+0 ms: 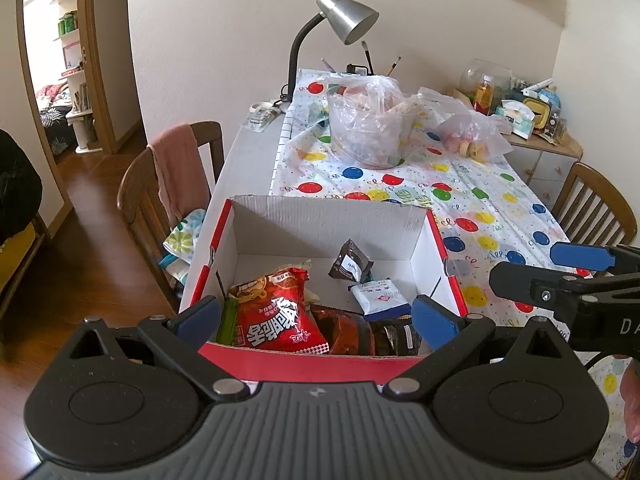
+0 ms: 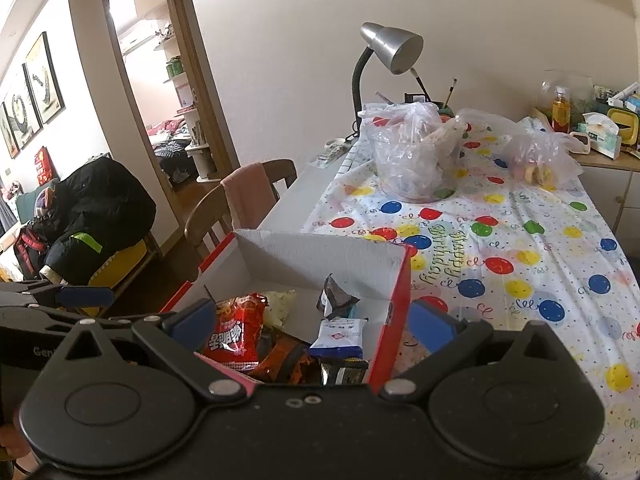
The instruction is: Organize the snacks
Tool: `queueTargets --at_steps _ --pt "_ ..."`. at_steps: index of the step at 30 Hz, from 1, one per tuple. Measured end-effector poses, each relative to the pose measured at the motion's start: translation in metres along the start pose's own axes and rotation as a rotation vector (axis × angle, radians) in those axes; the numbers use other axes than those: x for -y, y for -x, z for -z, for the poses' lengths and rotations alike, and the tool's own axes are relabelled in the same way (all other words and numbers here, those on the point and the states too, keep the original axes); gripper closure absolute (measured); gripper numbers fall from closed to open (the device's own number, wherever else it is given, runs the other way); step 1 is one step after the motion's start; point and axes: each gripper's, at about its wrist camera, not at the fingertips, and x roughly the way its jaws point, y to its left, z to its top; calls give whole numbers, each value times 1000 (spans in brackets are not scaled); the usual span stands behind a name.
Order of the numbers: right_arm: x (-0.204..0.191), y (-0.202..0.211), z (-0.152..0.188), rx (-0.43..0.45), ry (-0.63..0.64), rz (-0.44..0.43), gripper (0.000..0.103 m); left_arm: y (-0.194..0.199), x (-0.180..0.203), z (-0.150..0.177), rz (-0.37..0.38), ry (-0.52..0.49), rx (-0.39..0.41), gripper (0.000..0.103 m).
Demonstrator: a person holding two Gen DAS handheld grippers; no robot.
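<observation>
Left gripper: I am holding my left gripper (image 1: 316,316) over the near edge of the table, its blue-padded fingers (image 1: 199,320) spread wide and gripping nothing, straddling the near wall of the box.
Right gripper: I am holding my right gripper (image 2: 310,322) just beside it, fingers spread equally wide and empty, hovering over the box's near right corner; in the left wrist view it is reaching in from the right edge.
Box: A red cardboard box (image 1: 328,210) with a white interior is sitting open at the near left corner of the table.
Snacks: A red snack bag (image 1: 276,312) with Korean lettering is lying against the box's near left side, a dark wrapper (image 1: 351,266) is standing tilted toward the middle, a white-and-blue packet (image 1: 380,296) is lying below it, and darker packets (image 1: 360,332) are crowding the near wall.
Table: A white balloon-print tablecloth (image 1: 480,208) is covering most of the table (image 1: 248,160), leaving a bare strip along the left edge.
Bags: Two clear plastic bags (image 1: 366,124) of food are sitting toward the far edge of the table.
Lamp: A silver desk lamp (image 1: 346,16) is leaning over the far left corner.
Chairs: A wooden chair (image 1: 136,196) draped with a pink cloth is standing along the left edge, another at the right edge.
</observation>
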Motion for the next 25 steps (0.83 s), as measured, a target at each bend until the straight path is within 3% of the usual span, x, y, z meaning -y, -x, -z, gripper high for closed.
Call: queueTargets --at_steps 25 --pt "10 -1 9 -23 -35 14 0 -6 5 1 8 1 -25 1"
